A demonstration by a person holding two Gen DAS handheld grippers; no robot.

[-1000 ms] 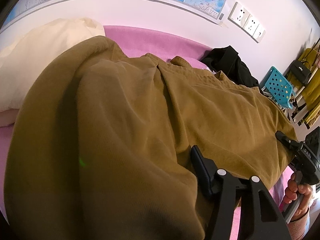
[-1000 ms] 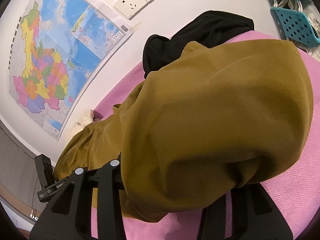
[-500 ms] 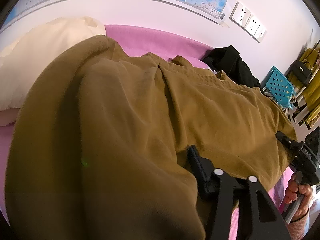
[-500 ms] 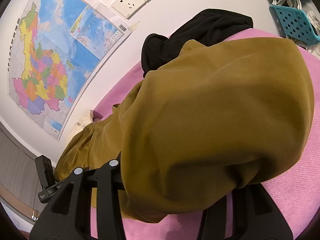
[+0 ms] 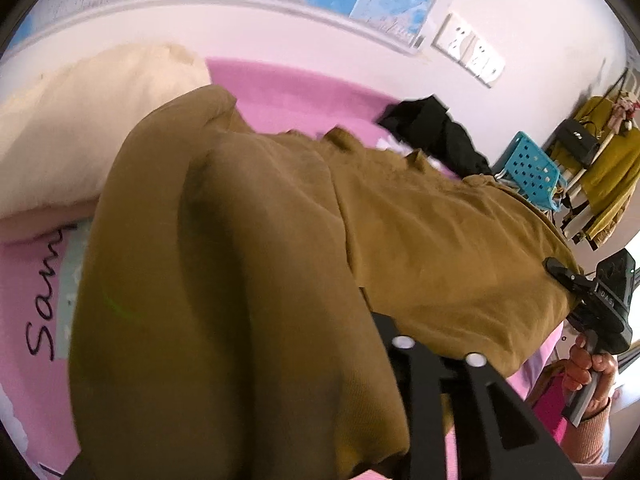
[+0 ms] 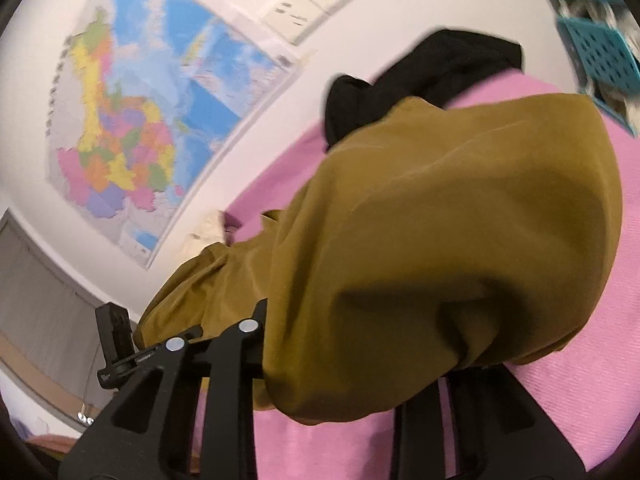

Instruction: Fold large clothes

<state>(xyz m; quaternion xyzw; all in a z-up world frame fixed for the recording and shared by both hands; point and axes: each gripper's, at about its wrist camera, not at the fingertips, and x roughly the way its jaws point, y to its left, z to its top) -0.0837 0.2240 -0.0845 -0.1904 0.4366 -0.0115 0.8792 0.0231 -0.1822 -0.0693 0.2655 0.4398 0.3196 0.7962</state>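
Note:
A large mustard-brown garment (image 5: 420, 232) stretches across the pink bed (image 5: 288, 88). My left gripper (image 5: 320, 368) is shut on one end of it; the cloth drapes over the fingers and hides the tips. My right gripper (image 6: 340, 368) is shut on the other end (image 6: 440, 240), with the cloth bulging over its fingers. The right gripper also shows in the left wrist view (image 5: 592, 300), held by a hand at the garment's far corner. Both ends are lifted above the bed.
A cream pillow (image 5: 80, 128) lies at the bed's head. A black garment (image 5: 436, 132) is heaped by the wall. A teal basket (image 5: 528, 168) and hanging yellow clothes (image 5: 608, 176) stand beyond the bed. A map (image 6: 152, 120) hangs on the wall.
Both grippers have risen with the garment. More pink sheet with writing shows at the left of the left wrist view. The views are blurred by motion.

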